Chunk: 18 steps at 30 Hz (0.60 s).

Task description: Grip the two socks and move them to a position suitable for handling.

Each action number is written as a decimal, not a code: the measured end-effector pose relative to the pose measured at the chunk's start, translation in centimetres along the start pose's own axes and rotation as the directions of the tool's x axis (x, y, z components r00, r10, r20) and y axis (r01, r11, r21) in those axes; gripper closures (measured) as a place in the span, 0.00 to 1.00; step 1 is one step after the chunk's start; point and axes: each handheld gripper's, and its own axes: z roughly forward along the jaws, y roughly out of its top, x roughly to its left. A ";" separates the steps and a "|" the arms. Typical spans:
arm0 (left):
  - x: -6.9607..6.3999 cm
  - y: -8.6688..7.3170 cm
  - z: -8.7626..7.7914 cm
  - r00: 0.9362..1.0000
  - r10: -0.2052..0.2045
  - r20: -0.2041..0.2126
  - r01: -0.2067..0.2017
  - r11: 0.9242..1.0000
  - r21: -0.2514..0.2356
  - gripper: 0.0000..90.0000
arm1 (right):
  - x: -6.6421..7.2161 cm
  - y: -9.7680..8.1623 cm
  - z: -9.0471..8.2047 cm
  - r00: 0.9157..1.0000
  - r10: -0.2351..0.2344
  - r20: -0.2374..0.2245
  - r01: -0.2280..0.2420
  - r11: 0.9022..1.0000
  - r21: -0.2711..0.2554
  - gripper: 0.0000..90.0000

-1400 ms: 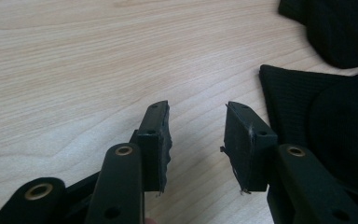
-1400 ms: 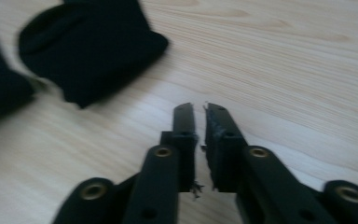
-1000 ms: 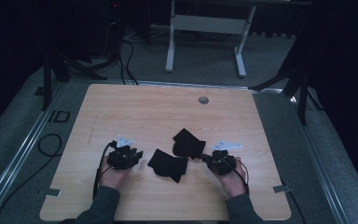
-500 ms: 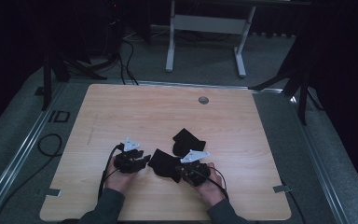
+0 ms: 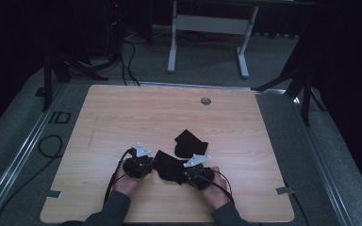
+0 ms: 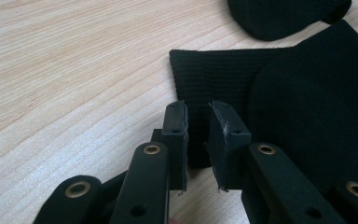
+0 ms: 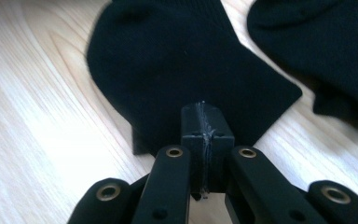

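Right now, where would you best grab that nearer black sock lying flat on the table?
Probably by the ribbed cuff edge of the nearer sock, coming in low from the left gripper's side: the sock lies flat, and that straight edge sits right before its fingers.

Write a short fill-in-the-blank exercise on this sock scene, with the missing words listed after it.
1. Both socks on the wooden table are ____ in colour.
2. The right gripper is ____ on the near sock.
3. The left gripper has a narrow ____ between its fingers.
4. The far sock lies ____ by either gripper.

Missing words: black; shut; gap; untouched

Dark lab: wooden table [image 5: 122, 117], floor cables [image 5: 127, 52].
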 end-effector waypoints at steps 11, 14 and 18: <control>0.0 0.0 0.0 1.000 -0.002 -0.003 0.002 1.000 0.001 0.86 | -1.5 -0.9 -0.9 0.999 0.039 0.005 -0.039 0.999 0.024 1.00; 0.0 0.0 0.0 1.000 -0.002 -0.003 0.002 1.000 0.002 0.87 | -1.4 -0.7 -1.1 0.999 0.036 0.028 -0.036 0.999 0.017 0.97; 0.0 0.0 0.0 1.000 -0.009 -0.001 0.009 1.000 0.000 0.87 | 0.2 0.4 -1.5 1.000 -0.010 -0.020 0.009 0.999 -0.042 0.92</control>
